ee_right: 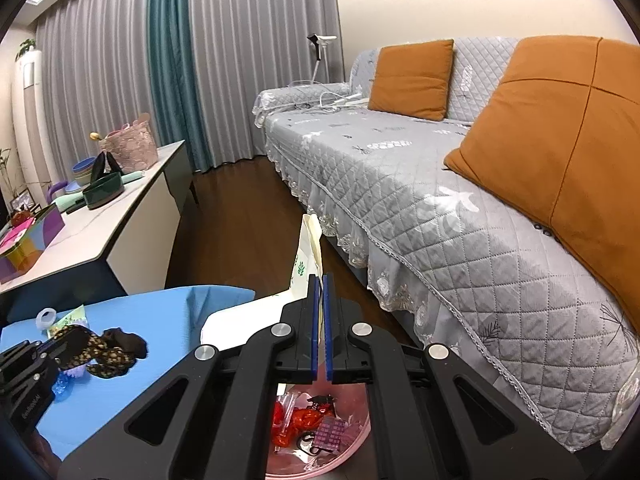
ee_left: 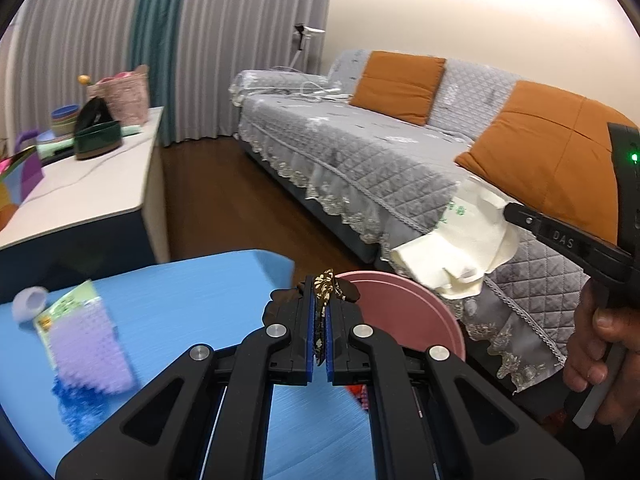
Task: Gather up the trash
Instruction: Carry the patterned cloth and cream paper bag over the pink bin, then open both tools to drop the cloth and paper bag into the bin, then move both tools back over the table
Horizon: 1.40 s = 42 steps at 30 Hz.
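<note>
My left gripper [ee_left: 320,285] is shut on a black-and-gold patterned wrapper [ee_left: 326,280], held over the blue table's [ee_left: 180,300] right edge beside the pink bin [ee_left: 404,316]. In the right wrist view the same wrapper [ee_right: 108,354] hangs from the left gripper [ee_right: 66,342] above the table. My right gripper [ee_right: 320,280] is shut on a cream bag with green print [ee_right: 308,248], above the bin [ee_right: 352,452], which holds red and pink scraps. Seen from the left wrist view, the right gripper [ee_left: 512,211] pinches the bag [ee_left: 460,248] in front of the sofa.
A lilac bubble packet with a green card [ee_left: 88,340] and a small white ring [ee_left: 30,302] lie on the blue table. A grey quilted sofa [ee_right: 400,184] with orange cushions fills the right. A white sideboard [ee_right: 120,216] with baskets stands left, with dark wood floor [ee_right: 248,224] between.
</note>
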{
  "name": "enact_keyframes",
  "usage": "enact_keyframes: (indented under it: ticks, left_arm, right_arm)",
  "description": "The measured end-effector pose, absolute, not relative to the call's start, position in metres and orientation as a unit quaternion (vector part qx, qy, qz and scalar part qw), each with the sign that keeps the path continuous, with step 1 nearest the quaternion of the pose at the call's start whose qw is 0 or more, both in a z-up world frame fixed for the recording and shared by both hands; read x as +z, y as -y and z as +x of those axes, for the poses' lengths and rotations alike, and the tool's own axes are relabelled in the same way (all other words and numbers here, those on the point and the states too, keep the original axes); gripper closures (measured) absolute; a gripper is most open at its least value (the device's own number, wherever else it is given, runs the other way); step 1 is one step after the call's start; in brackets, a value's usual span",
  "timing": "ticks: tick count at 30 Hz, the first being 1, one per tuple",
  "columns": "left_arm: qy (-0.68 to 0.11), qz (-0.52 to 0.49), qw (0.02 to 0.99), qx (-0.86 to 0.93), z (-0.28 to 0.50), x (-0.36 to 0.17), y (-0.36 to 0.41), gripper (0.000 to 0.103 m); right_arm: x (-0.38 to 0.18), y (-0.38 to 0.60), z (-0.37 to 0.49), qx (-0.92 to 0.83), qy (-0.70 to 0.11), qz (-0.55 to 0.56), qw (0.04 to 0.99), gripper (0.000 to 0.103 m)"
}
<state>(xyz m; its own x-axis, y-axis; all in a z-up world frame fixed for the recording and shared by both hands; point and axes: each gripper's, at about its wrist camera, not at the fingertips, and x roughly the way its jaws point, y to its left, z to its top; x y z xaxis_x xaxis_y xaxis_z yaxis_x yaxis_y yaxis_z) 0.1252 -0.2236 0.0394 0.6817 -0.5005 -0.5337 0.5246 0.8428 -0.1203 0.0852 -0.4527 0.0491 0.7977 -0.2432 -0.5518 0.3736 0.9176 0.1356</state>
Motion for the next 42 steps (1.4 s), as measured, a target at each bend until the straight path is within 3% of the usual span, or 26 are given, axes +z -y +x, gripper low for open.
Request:
enact_keyframes:
  ticks: [17,20,22,23,24,26,27,42]
  left_arm:
    - [-0.329,0.046,0.888,-0.318,0.160,-0.007,0.287,0.099]
    - [-0.342,0.049,0.882,-0.320,0.164,-0.013,0.291,0.096]
    - [-0.352,0.044,0.877,-0.323,0.167,-0.016,0.291,0.080]
    - [-0.356,0.040,0.875,-0.326,0.167,-0.016,0.290,0.070]
    - [-0.357,0.037,0.875,-0.325,0.168,-0.015,0.288,0.067]
    - [-0.355,0.039,0.876,-0.323,0.166,-0.013,0.285,0.067]
    - [-0.355,0.038,0.877,-0.321,0.164,-0.011,0.281,0.067]
    - [-0.325,0.010,0.907,-0.266,0.134,0.040,0.176,0.067]
  right_arm:
    - [0.028,0.466,0.103,-0.184,-0.298,0.100,0.931,0.100]
    - [0.026,0.466,0.106,-0.183,-0.302,0.100,0.930,0.096]
    - [0.025,0.464,0.107,-0.187,-0.304,0.094,0.929,0.093]
    - [0.025,0.464,0.107,-0.189,-0.304,0.093,0.929,0.087]
    - [0.025,0.464,0.107,-0.190,-0.304,0.093,0.929,0.076]
    - [0.026,0.464,0.106,-0.194,-0.302,0.095,0.928,0.061]
    - [0.026,0.464,0.106,-0.195,-0.302,0.096,0.928,0.059]
    - [0.047,0.425,0.099,-0.134,-0.262,0.133,0.946,0.059]
